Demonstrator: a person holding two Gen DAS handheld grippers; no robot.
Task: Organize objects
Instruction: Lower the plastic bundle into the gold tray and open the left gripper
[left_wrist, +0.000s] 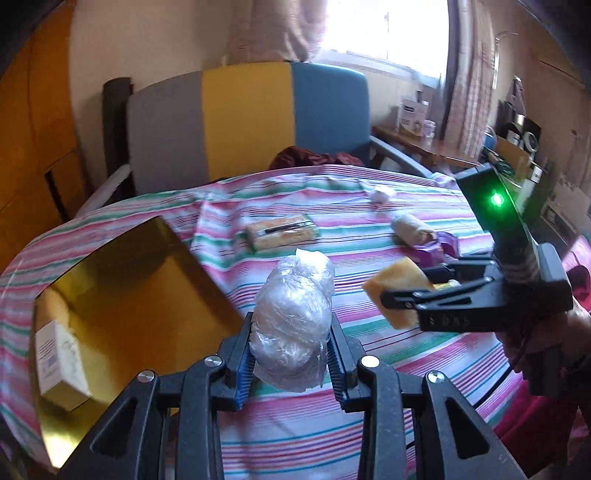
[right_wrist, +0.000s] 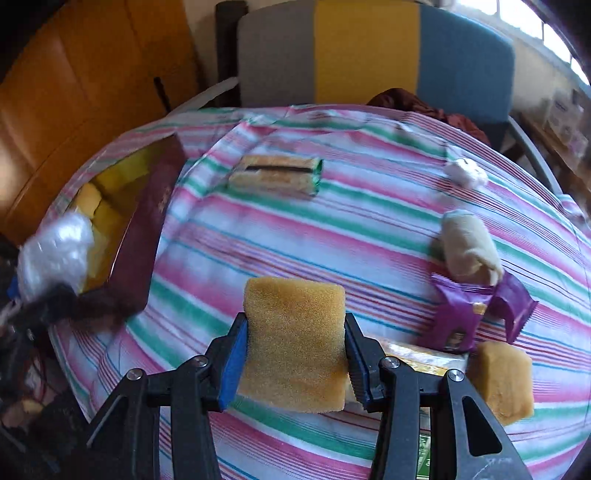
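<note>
Second sponge (right_wrist: 504, 382), right wrist view only

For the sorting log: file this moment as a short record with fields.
surface: striped cloth
left gripper: jaws shut on plastic-wrapped bundle, lifted near the gold box
right gripper: jaws shut on yellow sponge, above the cloth
gold box: open, at the cloth's left edge, white carton inside
loose on cloth: wrapped biscuit pack, purple wrapper, beige roll, white wad, second sponge
</note>
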